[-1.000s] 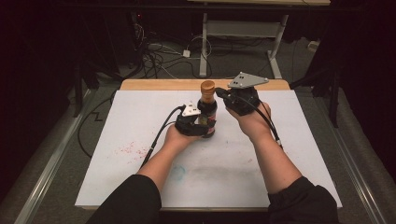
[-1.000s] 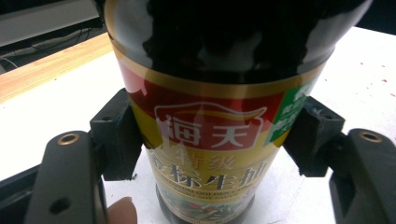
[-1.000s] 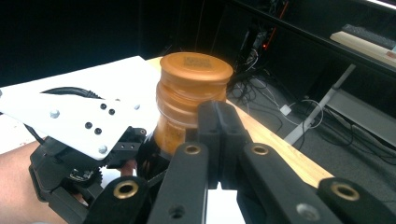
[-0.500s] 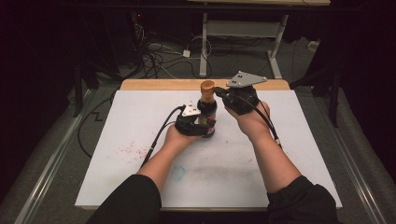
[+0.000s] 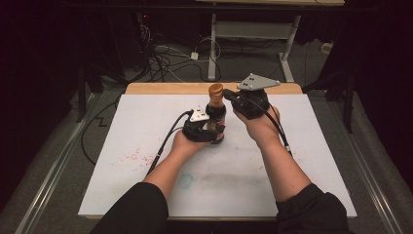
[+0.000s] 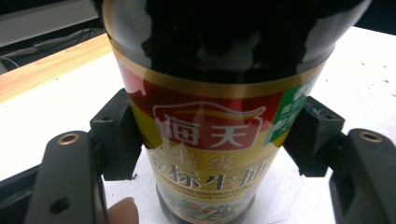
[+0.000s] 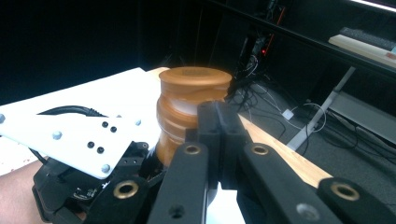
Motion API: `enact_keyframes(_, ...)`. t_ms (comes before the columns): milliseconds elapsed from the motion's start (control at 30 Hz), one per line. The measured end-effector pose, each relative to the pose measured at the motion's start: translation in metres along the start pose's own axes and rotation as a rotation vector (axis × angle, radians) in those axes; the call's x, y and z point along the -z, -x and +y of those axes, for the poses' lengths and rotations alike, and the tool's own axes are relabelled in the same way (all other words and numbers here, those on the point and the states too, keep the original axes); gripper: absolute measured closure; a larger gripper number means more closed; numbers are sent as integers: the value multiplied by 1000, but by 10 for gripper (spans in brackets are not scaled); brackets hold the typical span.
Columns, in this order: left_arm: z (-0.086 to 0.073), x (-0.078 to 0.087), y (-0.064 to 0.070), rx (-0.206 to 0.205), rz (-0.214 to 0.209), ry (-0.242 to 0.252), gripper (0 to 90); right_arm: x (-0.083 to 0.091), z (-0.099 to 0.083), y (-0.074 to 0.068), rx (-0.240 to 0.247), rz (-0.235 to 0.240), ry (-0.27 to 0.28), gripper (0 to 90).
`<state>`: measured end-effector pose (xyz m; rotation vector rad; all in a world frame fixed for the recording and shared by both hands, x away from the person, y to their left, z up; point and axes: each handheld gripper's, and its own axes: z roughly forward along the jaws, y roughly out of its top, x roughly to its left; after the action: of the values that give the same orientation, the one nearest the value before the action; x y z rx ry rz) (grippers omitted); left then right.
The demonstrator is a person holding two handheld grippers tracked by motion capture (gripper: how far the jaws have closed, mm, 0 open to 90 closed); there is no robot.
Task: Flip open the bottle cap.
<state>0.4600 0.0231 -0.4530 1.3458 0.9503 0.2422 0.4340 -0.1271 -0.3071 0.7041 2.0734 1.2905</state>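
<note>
High view: dark sauce bottle (image 5: 216,119) stands upright on the white table (image 5: 302,161), centre-far, not far from the table's far edge w/ its bare wood strip (image 5: 160,88). Left tongs (image 5: 208,127) clamped on the bottle's labelled body; left gripper view shows both pads pressed to the label (image 6: 210,135), one each side, a fingertip (image 6: 122,211) just below the left pad. Right tongs (image 5: 227,94) come in from the right at cap height; right gripper view shows jaws together, tips right by the orange cap (image 7: 194,100), slightly blurred – can't tell if they touch it. Grey plate (image 5: 258,82) sits atop the right tongs.

Room to move: wide bare table left, right & near of the bottle; far side tighter. Both forearms enter from the near edge. Surface is white, w/ red specks (image 5: 132,157) near-left and a faint teal ring (image 5: 185,181) near centre. Beyond the far edge: dark floor, tangled cables (image 5: 163,53), a table's white legs (image 5: 213,46)
</note>
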Motion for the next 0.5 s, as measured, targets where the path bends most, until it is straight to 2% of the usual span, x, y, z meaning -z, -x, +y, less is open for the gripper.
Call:
enact_keyframes(133,0,0,0,-2,0,1,287,0,1,0,2,-1,2,900)
enact_keyframes(167,0,1,-2,-34,6,-28,287,0,1,0,1,-1,3,900)
enact_keyframes(200,0,0,0,-1,1,2,287,0,1,0,1,-2,4,900)
enact_keyframes(300,0,1,-1,-18,1,-13,288,0,3,-1,0,-4,6,900)
enact_keyframes(333,0,0,0,0,0,3,288,0,3,-1,2,-4,7,900)
enact_keyframes(500,0,0,0,1,1,3,288,-1,4,-1,3,-4,8,900)
